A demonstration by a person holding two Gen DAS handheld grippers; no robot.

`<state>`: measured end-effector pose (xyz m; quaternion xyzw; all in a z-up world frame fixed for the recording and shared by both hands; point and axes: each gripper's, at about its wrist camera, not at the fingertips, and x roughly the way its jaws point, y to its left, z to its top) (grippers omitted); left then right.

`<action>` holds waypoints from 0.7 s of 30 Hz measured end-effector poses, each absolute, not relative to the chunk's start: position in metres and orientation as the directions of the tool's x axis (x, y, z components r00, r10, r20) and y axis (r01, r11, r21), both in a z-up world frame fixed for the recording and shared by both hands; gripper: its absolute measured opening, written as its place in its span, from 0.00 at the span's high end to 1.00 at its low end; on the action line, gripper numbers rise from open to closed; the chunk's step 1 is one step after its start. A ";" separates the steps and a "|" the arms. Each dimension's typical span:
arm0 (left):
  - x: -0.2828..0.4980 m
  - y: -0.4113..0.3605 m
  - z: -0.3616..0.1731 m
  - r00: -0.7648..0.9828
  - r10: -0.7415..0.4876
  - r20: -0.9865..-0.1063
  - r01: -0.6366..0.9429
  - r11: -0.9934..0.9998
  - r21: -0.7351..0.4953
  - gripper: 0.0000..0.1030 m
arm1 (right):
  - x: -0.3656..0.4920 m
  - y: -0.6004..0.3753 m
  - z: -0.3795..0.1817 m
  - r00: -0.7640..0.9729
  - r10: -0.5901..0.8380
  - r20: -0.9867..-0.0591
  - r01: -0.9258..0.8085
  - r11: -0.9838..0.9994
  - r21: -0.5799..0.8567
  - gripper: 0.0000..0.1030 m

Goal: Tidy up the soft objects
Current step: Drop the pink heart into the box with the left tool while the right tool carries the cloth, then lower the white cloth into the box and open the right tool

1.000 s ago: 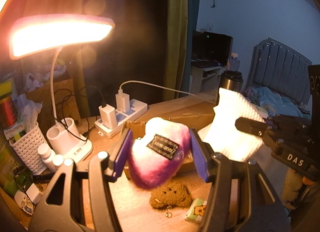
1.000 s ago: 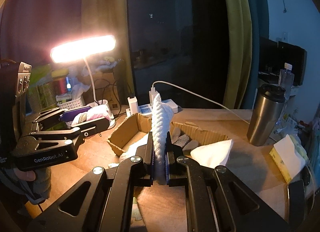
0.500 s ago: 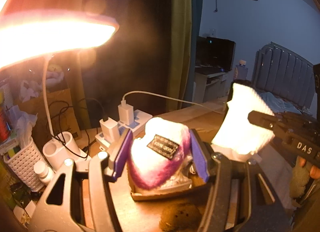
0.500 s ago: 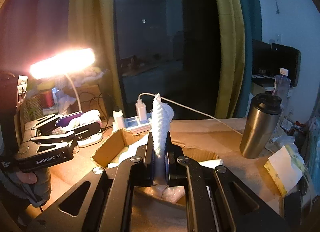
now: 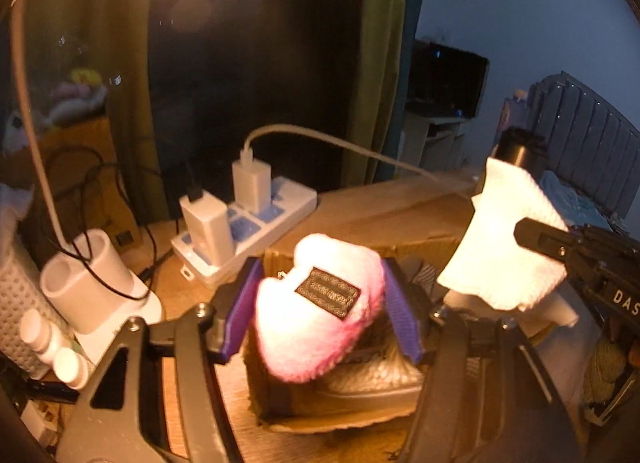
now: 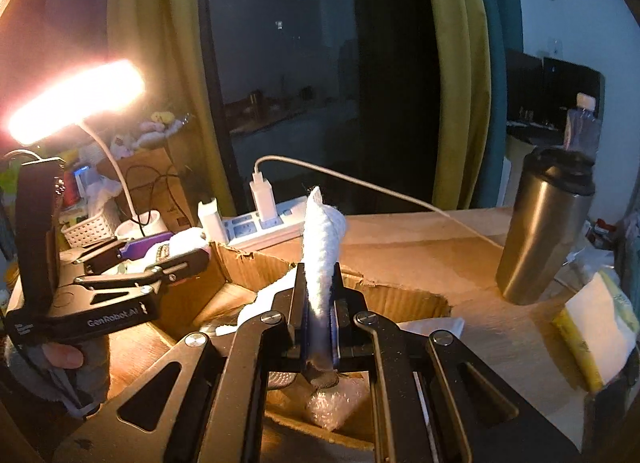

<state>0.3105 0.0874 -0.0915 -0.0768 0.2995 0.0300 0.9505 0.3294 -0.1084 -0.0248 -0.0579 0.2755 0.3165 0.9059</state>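
My left claw [image 5: 320, 303] is clamped on a fluffy pink-and-white plush [image 5: 316, 311] with a dark patch sewn on top, and I'm holding it right over the open cardboard box [image 5: 280, 395] on the desk. My right claw [image 6: 318, 299] is squeezed tight on a white knitted cloth [image 6: 322, 247] that sticks straight up between the fingers — it's over the same box, on the other side.

Inside the box I can see something grey with a scaly texture [image 5: 372, 379], a bit of white fabric [image 6: 264, 299] against one wall, and a lump of bubble wrap [image 6: 332, 403] near the front edge. Can't make out what else is down there, it's pretty dark.

Behind the box there's a white power strip [image 5: 248, 235] with two chargers plugged in, and off to the right a steel tumbler [image 6: 544, 231] standing on the desk — well apart from the box.
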 end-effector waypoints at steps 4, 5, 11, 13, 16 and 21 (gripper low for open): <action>0.322 0.090 -0.106 0.790 0.000 -0.613 -0.115 0.982 -0.147 0.28 | 0.339 -0.102 -0.037 0.632 0.537 -0.559 -0.607 0.792 0.074 0.92; 0.324 0.091 -0.109 0.781 -0.013 -0.625 -0.107 0.982 -0.154 0.24 | 0.341 -0.101 -0.040 0.627 0.535 -0.565 -0.607 0.791 0.076 0.92; 0.322 0.093 -0.111 0.777 -0.002 -0.629 -0.122 0.980 -0.155 0.17 | 0.350 -0.088 -0.062 0.591 0.513 -0.622 -0.616 0.785 0.063 0.91; 0.321 0.093 -0.109 0.781 -0.004 -0.625 -0.120 0.980 -0.156 0.17 | 0.353 -0.082 -0.071 0.578 0.489 -0.653 -0.615 0.787 0.044 0.91; 0.315 0.093 -0.106 0.786 0.000 -0.619 -0.120 0.981 -0.154 0.17 | 0.358 -0.076 -0.085 0.563 0.438 -0.700 -0.600 0.800 0.018 0.91; 0.305 0.097 -0.103 0.792 0.008 -0.611 -0.132 0.978 -0.159 0.17 | 0.359 -0.075 -0.089 0.567 0.396 -0.722 -0.568 0.823 0.005 0.83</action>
